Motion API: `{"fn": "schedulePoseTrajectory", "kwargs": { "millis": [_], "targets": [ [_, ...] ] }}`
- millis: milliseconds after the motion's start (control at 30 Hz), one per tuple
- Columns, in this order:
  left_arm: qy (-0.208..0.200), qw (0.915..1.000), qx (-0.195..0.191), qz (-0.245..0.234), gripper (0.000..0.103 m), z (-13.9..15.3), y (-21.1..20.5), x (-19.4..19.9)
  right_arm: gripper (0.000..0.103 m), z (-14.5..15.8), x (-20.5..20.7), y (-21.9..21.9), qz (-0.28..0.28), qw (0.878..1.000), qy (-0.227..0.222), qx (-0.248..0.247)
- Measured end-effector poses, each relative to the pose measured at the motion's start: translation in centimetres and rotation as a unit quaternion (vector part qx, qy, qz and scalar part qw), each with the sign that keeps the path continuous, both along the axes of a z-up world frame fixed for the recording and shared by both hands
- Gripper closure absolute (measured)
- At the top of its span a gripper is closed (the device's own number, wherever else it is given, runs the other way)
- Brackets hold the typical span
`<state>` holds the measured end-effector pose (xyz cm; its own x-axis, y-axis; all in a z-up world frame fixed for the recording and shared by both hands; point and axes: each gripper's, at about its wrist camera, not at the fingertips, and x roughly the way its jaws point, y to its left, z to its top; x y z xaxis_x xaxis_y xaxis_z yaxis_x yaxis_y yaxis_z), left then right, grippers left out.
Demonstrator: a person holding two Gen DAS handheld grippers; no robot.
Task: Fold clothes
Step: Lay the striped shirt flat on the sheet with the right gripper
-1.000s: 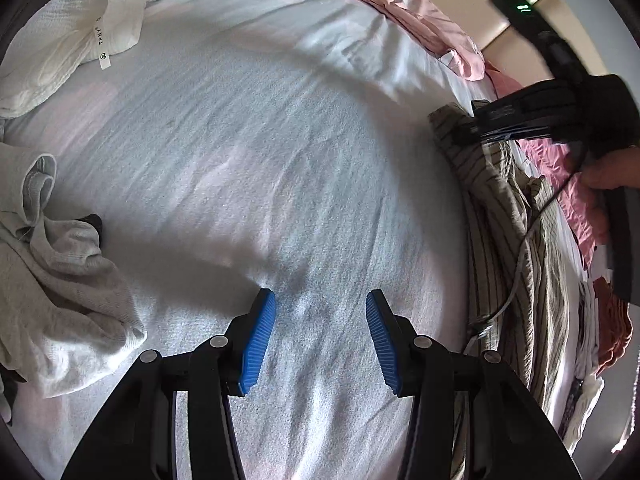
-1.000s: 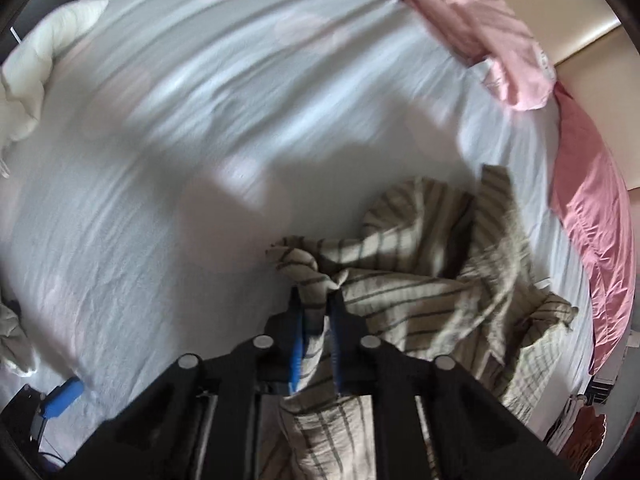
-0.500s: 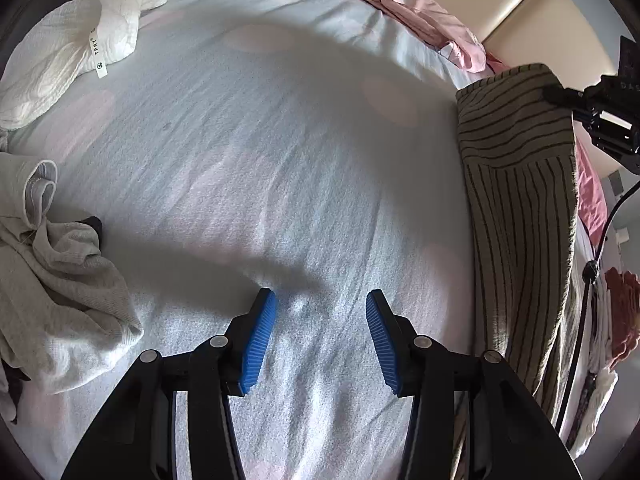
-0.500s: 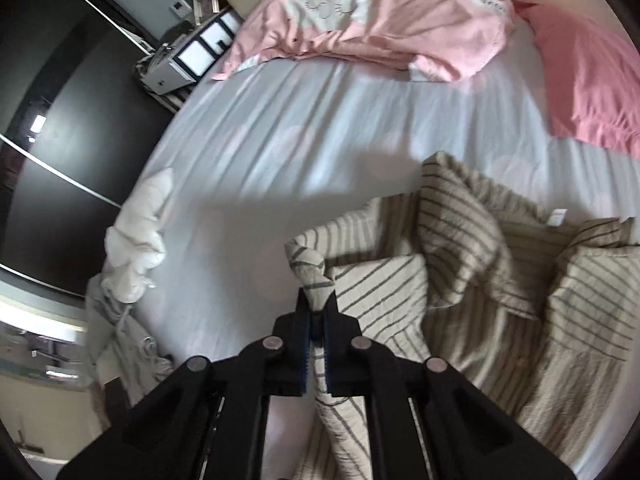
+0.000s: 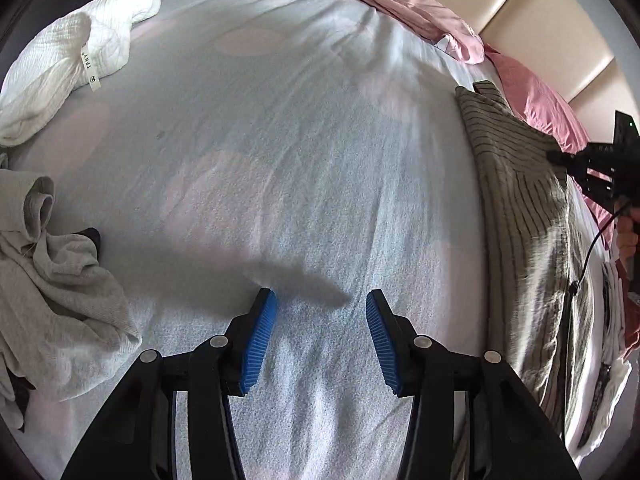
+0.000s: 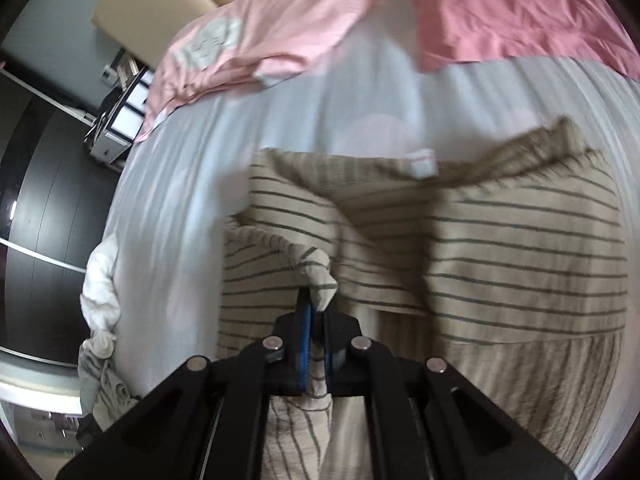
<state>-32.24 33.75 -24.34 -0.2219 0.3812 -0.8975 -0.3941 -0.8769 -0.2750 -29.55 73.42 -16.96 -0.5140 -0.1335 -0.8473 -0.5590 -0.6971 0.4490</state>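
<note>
The right tongs (image 6: 316, 312) are clamped shut on a bunched fold of the beige linen garment with thin dark stripes (image 6: 500, 248), its pinched tip poking up past the blue pads. The rest of that garment hangs and spreads ahead of and to the right of these tongs, over the pale grey-white bed sheet (image 6: 172, 208); a small white label shows near its far edge. Beyond it lies the pink quilt (image 6: 280, 28).

The left tongs (image 5: 320, 336) stand partly apart with nothing between the ribbed blue pads, hovering just above bare sheet (image 5: 280, 140). Far off to their right, the striped garment (image 5: 516, 184) runs along the bed's edge, with the right tongs' black frame (image 5: 600, 168) above it and a bit of a hand behind. To the left of the left tongs sits a crumpled grey knitted garment (image 5: 52, 304); further ahead on the left is a rumpled white textured cloth with a label tag (image 5: 68, 64).
</note>
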Motion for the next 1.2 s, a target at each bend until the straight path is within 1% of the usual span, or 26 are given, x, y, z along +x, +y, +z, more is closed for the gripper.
{"fn": "schedulePoseTrajectory", "kwargs": {
  "millis": [133, 200, 333, 400, 467, 500, 533, 567, 633, 700, 800, 900, 1033, 1200],
  "targets": [
    [0.004, 1.0000, -0.005, 0.000, 0.054, 0.0, 0.2, 0.0, 0.100, 0.3, 1.4, 2.0, -0.023, 1.000, 0.003, 0.020],
    [0.007, 0.9999, -0.008, 0.000, 0.054, 0.0, 0.4, 0.0, 0.100, 0.2, 1.6, 2.6, -0.024, 0.999, -0.005, 0.023],
    [0.010, 0.9999, -0.007, -0.002, 0.054, 0.1, 0.3, 0.2, 0.100, -2.0, 1.5, 2.9, -0.016, 0.999, -0.037, 0.026],
    [0.010, 0.9999, -0.002, -0.005, 0.054, 0.2, 0.3, 0.2, 0.100, -3.2, 1.2, 3.0, -0.015, 0.999, -0.042, 0.021],
    [0.005, 0.9999, 0.011, -0.010, 0.054, 0.1, 0.6, -0.1, 0.096, -4.0, 1.0, 3.1, -0.017, 0.999, -0.047, 0.017],
    [0.001, 0.9998, 0.017, -0.011, 0.054, 0.2, 0.7, -0.2, 0.095, -4.0, 1.0, 3.0, -0.020, 0.998, -0.050, 0.019],
    [-0.001, 0.9997, 0.022, -0.012, 0.054, 0.2, 0.8, -0.2, 0.089, -3.8, 1.1, 3.0, -0.020, 0.998, -0.051, 0.022],
    [-0.003, 0.9995, 0.027, -0.014, 0.054, 0.3, 0.8, -0.2, 0.080, -3.3, 1.3, 2.8, -0.017, 0.998, -0.051, 0.028],
    [-0.010, 0.9991, 0.036, -0.020, 0.054, 0.3, 0.8, 0.0, 0.075, -2.0, 2.0, 2.3, -0.007, 0.998, -0.050, 0.041],
    [-0.012, 0.9987, 0.040, -0.028, 0.054, 0.5, 1.1, 0.3, 0.073, -0.5, 2.9, 1.7, 0.002, 0.997, -0.047, 0.053],
    [-0.014, 0.9978, 0.046, -0.046, 0.054, 0.9, 1.7, 1.0, 0.071, 1.4, 5.2, 0.5, 0.014, 0.998, -0.039, 0.049],
    [-0.022, 0.9959, 0.053, -0.070, 0.054, 1.5, 2.3, 1.8, 0.071, 1.7, 7.5, -1.8, 0.030, 0.999, -0.038, 0.018],
    [-0.024, 0.9941, 0.056, -0.090, 0.054, 2.3, 3.0, 3.2, 0.071, 0.2, 11.6, -6.4, 0.048, 0.998, -0.025, -0.028],
    [-0.034, 0.9911, 0.063, -0.112, 0.054, 2.6, 3.4, 5.1, 0.069, -2.2, 15.9, -11.2, 0.054, 0.997, -0.024, -0.041]
  ]
}}
